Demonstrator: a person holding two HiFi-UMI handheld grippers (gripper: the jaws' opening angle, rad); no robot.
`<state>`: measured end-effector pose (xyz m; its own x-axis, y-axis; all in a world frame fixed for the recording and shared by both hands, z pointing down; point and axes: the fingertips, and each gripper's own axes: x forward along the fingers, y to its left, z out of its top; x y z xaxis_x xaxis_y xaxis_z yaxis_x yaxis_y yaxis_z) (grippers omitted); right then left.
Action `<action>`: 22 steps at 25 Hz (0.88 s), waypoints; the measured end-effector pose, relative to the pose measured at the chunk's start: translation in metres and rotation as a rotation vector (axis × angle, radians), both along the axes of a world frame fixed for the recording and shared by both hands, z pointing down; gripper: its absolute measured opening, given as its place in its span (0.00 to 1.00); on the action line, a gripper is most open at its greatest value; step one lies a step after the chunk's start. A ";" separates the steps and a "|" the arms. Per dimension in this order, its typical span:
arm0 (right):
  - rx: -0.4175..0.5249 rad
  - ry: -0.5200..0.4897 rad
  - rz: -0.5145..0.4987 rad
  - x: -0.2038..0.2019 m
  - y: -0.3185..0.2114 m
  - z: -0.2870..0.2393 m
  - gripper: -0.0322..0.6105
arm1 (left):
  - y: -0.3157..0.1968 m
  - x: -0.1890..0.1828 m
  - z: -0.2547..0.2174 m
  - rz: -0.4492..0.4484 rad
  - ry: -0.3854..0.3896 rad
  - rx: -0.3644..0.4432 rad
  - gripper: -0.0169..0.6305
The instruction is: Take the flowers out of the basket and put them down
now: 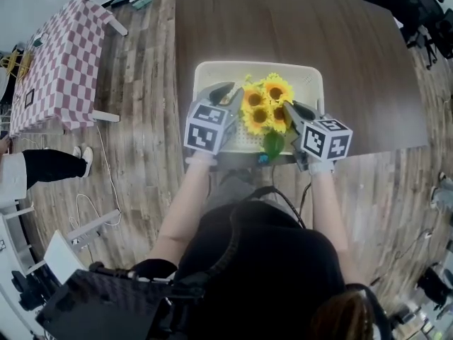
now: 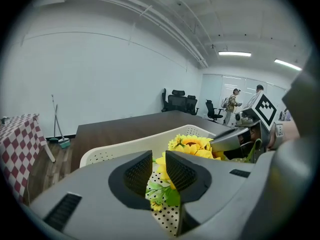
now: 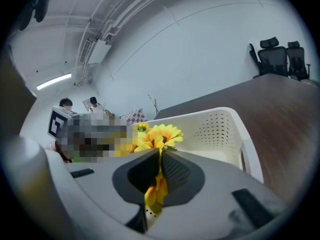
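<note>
Bunch of yellow sunflowers (image 1: 265, 105) in the middle of the head view, heads up, inside a cream perforated basket (image 1: 212, 73). One large green leaf hanging at the lower edge of the bunch, over the basket's near rim.

Right gripper (image 1: 297, 112) just right of the blooms, tilted in toward them. In the right gripper view, right gripper (image 3: 160, 166) closed on the flowers (image 3: 157, 134): jaws pressed together on a thin green stem, a small yellow bloom drooping between the pads, larger heads rising just above the tips, basket (image 3: 220, 129) wall behind.

Left gripper (image 1: 228, 91) just left of the bunch, tip close against the outer petals. In the left gripper view, left gripper (image 2: 159, 169) with jaws parted and a clear gap between them; in that gap green leaves, a yellow bloom and the dotted basket (image 2: 125, 146) floor, pads not pressing on any of it. Main flowers (image 2: 192, 144) right of centre, with the other gripper beyond them at the right edge.

Basket on a dark brown table (image 1: 354, 62) filling the upper half of the head view. Wood-plank floor (image 1: 141, 161) around it. Second table under a red-and-white checked cloth (image 1: 56, 62) at upper left. Standing person's dark trouser leg (image 1: 42, 167) at the left edge. Black office chairs (image 2: 180, 103) against the far white wall.
</note>
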<state>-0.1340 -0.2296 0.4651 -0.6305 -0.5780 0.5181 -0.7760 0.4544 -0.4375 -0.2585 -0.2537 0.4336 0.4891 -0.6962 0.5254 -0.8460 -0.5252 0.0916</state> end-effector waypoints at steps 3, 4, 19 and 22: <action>-0.004 -0.005 0.009 -0.002 0.000 0.001 0.07 | 0.001 0.001 0.010 0.031 0.005 -0.046 0.20; -0.006 -0.007 0.011 -0.002 0.000 0.001 0.07 | 0.001 0.002 0.014 0.043 0.011 -0.067 0.29; -0.026 -0.016 0.040 -0.004 0.002 0.001 0.07 | 0.003 0.011 0.034 0.090 0.259 -0.287 0.22; -0.026 -0.018 0.046 -0.005 0.005 0.001 0.07 | 0.007 0.015 0.035 0.117 0.286 -0.297 0.14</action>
